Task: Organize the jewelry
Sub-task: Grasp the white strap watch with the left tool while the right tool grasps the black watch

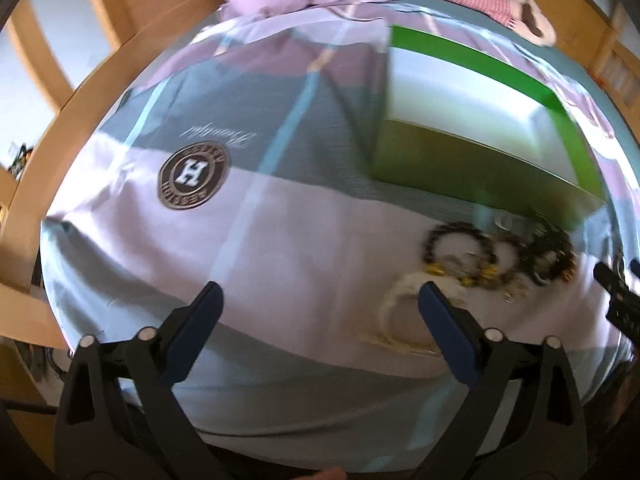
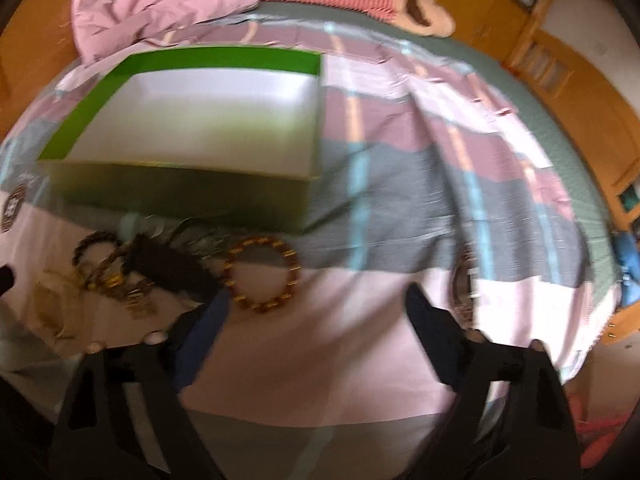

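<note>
Both grippers are hovering wide open, holding nothing — left gripper (image 1: 320, 300), right gripper (image 2: 318, 298). The jewelry pile (image 1: 496, 256) is lying at the green box's (image 1: 472, 160) six o'clock. A round bedspread badge (image 1: 193, 179) is showing "H" — its ring lettering is blurred.

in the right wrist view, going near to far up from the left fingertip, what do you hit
amber bead bracelet → green box, near wall first, then its white inside → pink cloth at the far edge of the bed
</note>
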